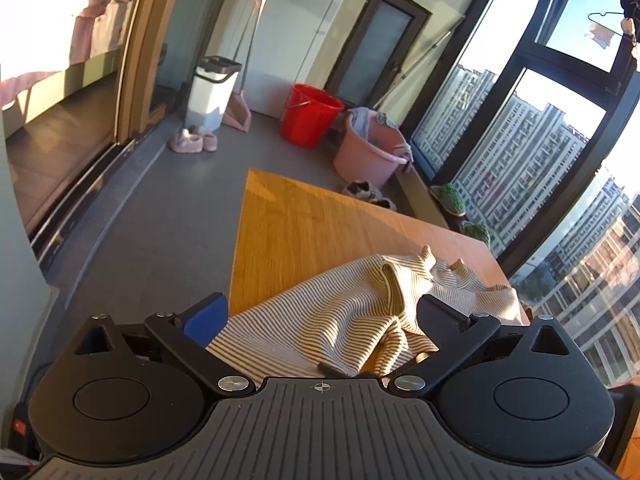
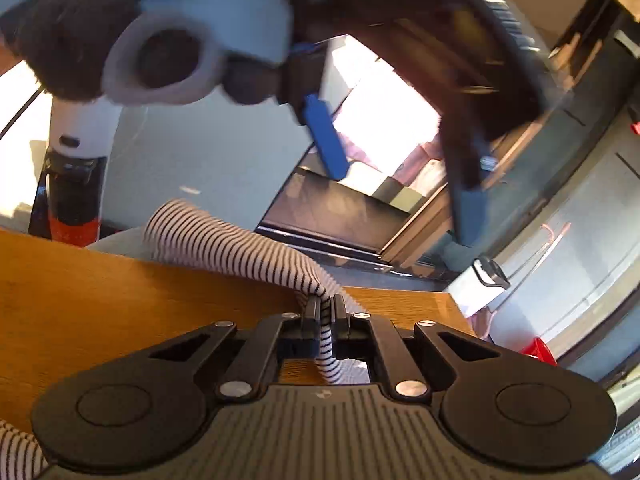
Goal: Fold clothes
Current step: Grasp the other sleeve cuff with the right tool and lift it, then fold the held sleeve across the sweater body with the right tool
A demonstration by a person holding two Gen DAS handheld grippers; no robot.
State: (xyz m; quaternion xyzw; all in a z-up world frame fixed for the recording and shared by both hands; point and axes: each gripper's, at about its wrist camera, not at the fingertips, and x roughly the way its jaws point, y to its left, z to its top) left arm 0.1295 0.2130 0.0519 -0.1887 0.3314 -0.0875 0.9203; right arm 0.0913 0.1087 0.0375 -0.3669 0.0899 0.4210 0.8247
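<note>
Ahead of my left tongs (image 1: pixel 320 312) the wooden table (image 1: pixel 288 224) narrows to a bare corner, with grey floor beyond its left edge and open room there. Those tongs are spread wide, nothing between them, over the cream-and-brown striped knit garment (image 1: pixel 340 308), which lies rumpled on the table near its right edge. My right tongs (image 2: pixel 325 312) are pressed together, pinching a ridge of that striped cloth (image 2: pixel 224 236) near the table's far edge.

Right gripper (image 2: pixel 325 312) pinches striped garment (image 2: pixel 240 248) over wooden table (image 2: pixel 100 288); left gripper (image 2: pixel 400 184) above.
</note>
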